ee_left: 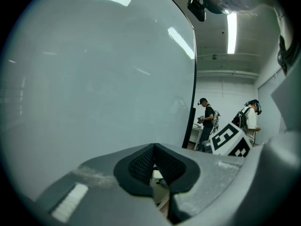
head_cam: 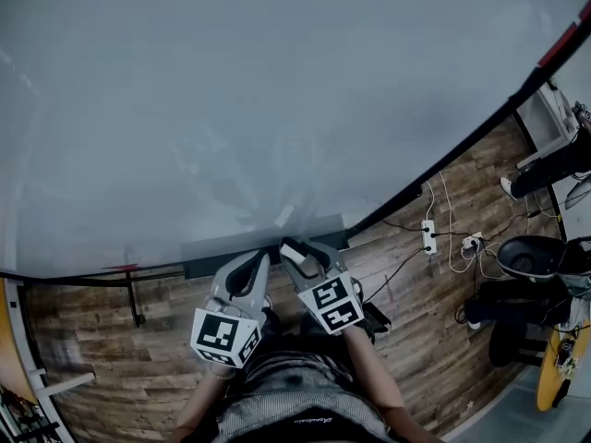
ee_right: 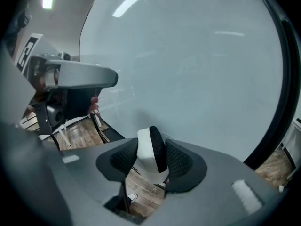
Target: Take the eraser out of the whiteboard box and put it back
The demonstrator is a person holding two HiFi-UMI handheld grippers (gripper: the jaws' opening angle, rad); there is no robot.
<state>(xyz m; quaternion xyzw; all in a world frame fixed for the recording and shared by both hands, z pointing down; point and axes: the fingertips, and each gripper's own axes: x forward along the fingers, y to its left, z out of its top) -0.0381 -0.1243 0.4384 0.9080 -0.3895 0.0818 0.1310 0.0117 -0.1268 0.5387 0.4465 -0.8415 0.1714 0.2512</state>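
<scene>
**Item 1: my right gripper (ee_right: 151, 158).** Clenched on the eraser (ee_right: 151, 149), nothing else between the jaws.
- The eraser's white side lies against the pad on its left and its black side against the pad on its right.
- It is held on edge, probably so that the narrow width fits the jaws.

**Item 2: whiteboard box (head_cam: 208, 258).** A grey trough on the lower edge of the whiteboard (head_cam: 231, 109), just ahead of and below my right jaws. The eraser is off its floor, near the rim. I cannot tell whether this is the lift or the return.

**Item 3: my left gripper (head_cam: 251, 268).** Just beside the right one, on its left. The jaws are closed together and empty, and it is aimed at the board. I judge it is parked there to stay clear, since one gripper is enough for the eraser.
</scene>
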